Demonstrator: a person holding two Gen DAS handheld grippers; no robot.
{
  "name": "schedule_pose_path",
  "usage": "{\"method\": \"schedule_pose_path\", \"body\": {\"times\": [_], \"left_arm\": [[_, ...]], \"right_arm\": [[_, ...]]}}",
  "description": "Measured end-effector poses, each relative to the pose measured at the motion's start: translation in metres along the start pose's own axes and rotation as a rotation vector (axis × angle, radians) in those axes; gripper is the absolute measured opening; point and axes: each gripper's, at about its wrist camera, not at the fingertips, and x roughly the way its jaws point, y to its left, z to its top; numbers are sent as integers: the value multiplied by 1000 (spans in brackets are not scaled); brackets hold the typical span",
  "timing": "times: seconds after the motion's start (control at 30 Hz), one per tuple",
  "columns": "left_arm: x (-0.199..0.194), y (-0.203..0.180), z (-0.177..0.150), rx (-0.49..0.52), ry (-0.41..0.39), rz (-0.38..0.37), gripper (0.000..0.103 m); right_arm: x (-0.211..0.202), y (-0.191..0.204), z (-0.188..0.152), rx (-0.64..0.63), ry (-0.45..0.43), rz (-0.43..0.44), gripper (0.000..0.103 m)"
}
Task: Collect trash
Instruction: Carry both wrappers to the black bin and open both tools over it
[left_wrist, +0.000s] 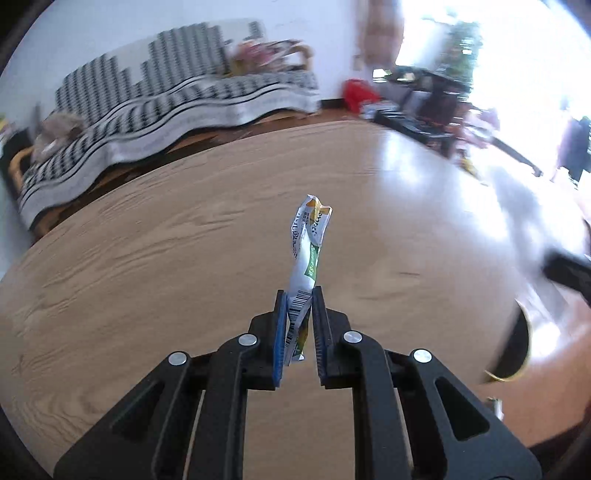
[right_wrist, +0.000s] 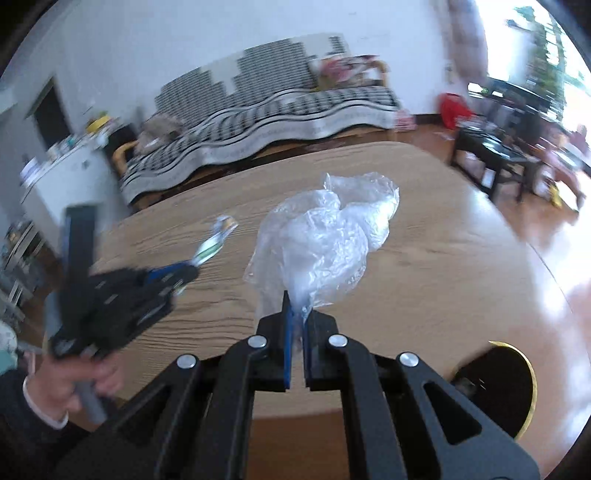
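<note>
My left gripper (left_wrist: 298, 295) is shut on a twisted white, green and yellow snack wrapper (left_wrist: 308, 247) that sticks up from between its blue pads above the wooden table (left_wrist: 147, 266). The right wrist view shows this gripper (right_wrist: 194, 267) at the left, with the wrapper (right_wrist: 216, 242) pointing up and right. My right gripper (right_wrist: 297, 308) is shut on a crumpled clear plastic bag (right_wrist: 325, 240) and holds it above the table (right_wrist: 424, 266). A round black bin with a gold rim (right_wrist: 495, 384) stands at the lower right; it also shows in the left wrist view (left_wrist: 515, 343).
A sofa with a black-and-white striped cover (right_wrist: 258, 122) stands beyond the table. A black low table (right_wrist: 495, 155) and a red bag (right_wrist: 452, 109) are at the right by a bright window. A white cabinet (right_wrist: 59, 173) with clutter stands at the left.
</note>
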Motion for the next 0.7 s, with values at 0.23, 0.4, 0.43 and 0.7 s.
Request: {"method": "schedule_pose_path", "body": {"times": [0.23, 0.4, 0.43, 0.7], "left_arm": [[-13, -121, -12, 122, -8, -215, 13], [-5, -194, -19, 190, 17, -387, 13], [-2, -204, -21, 197, 20, -409, 13], [46, -276, -44, 296, 120, -469, 13]], "right_arm": [[-50, -126, -35, 194, -18, -212, 5], [-69, -191, -63, 319, 25, -296, 5], [-70, -199, -66, 335, 35, -302, 5], [-42, -255, -96, 466, 187, -349, 5]]}}
